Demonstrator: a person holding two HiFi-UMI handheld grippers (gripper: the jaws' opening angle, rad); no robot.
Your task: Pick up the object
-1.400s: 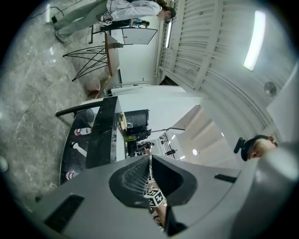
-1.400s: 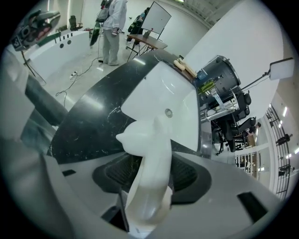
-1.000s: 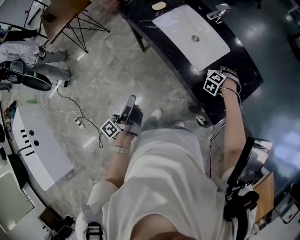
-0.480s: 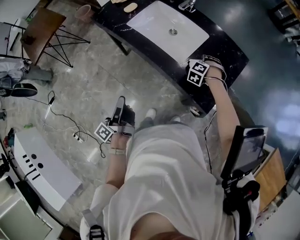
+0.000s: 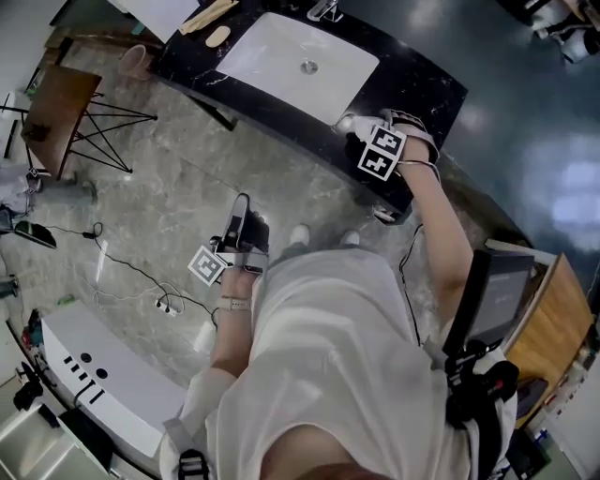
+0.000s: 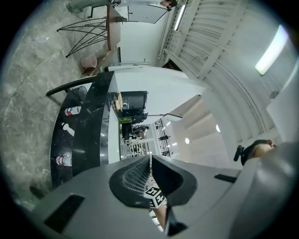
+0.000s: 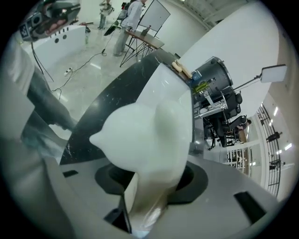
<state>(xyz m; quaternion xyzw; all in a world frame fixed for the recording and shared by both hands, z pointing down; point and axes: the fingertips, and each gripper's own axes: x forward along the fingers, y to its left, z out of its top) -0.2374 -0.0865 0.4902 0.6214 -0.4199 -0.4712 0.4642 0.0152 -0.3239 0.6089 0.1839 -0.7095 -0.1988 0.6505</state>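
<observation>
A white, rounded object with a short spout (image 7: 149,135) fills the right gripper view. My right gripper (image 7: 150,186) is shut on its lower part, and both dark pads press its sides. In the head view the right gripper (image 5: 361,136) sits over the near edge of the black counter (image 5: 422,84), and the white object (image 5: 345,122) pokes out ahead of the marker cube. My left gripper (image 5: 242,204) hangs low over the marble floor by the person's legs. In the left gripper view its jaws (image 6: 150,186) stand together with nothing between them.
A white basin (image 5: 281,56) is set into the counter, with a tap (image 5: 323,9) behind it. Bottles (image 6: 70,111) stand under the counter. A wire-legged table (image 5: 66,103), floor cables (image 5: 141,281) and a white unit (image 5: 94,375) lie to the left.
The head view has swung, so the counter now sits further left. The right gripper has lifted at the counter's edge and the white object now shows ahead of its cube. The left gripper barely moved.
</observation>
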